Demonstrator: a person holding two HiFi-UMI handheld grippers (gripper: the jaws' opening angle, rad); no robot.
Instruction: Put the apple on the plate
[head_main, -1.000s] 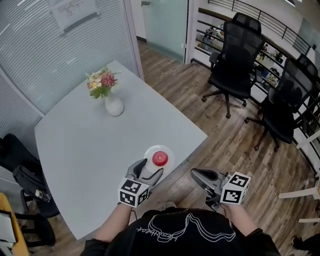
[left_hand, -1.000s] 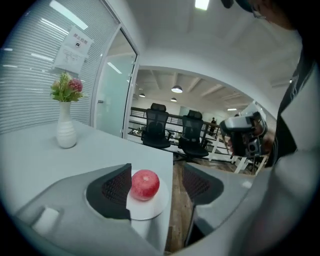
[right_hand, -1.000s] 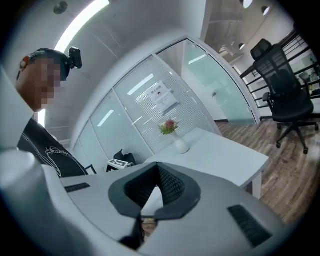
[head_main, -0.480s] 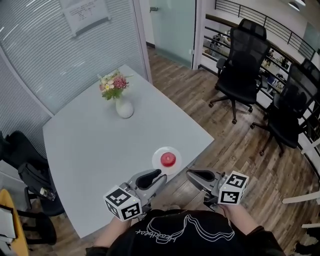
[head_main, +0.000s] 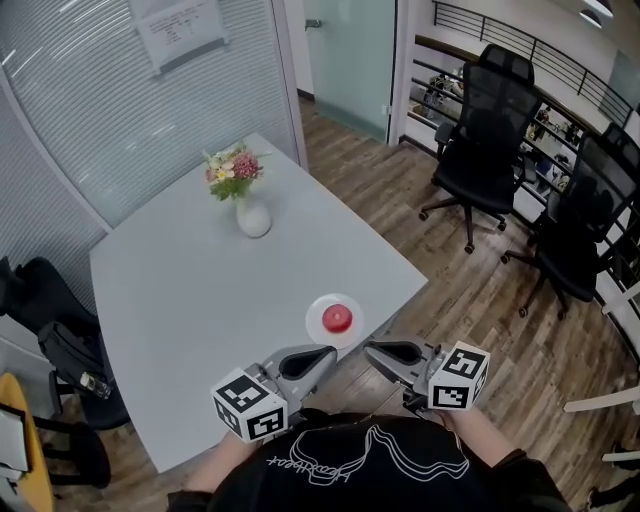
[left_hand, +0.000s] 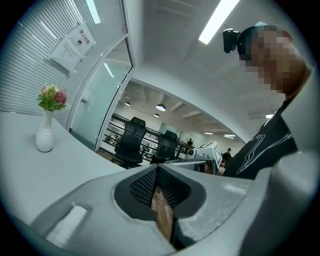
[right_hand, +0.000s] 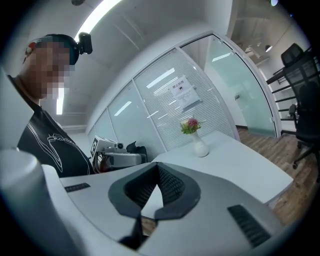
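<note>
A red apple (head_main: 337, 318) lies on a small white plate (head_main: 317, 322) near the front right edge of the white table (head_main: 200, 300). My left gripper (head_main: 328, 353) is held just off the table's edge in front of the plate, jaws shut with nothing between them. My right gripper (head_main: 372, 350) hangs beside it over the floor, tips facing the left one, also shut and empty. In the left gripper view the closed jaws (left_hand: 159, 172) point toward the right gripper (left_hand: 197, 157). The right gripper view shows its closed jaws (right_hand: 159, 172) aimed at the left gripper (right_hand: 112, 152).
A white vase of flowers (head_main: 246, 195) stands at the table's far side. Black office chairs (head_main: 485, 130) stand on the wood floor to the right. A dark chair with a bag (head_main: 60, 350) sits by the table's left edge. Glass partitions run behind the table.
My left gripper has let go of the apple, pulled back off the plate toward me and shut. The right gripper shifted slightly left. The apple stays on the plate.
</note>
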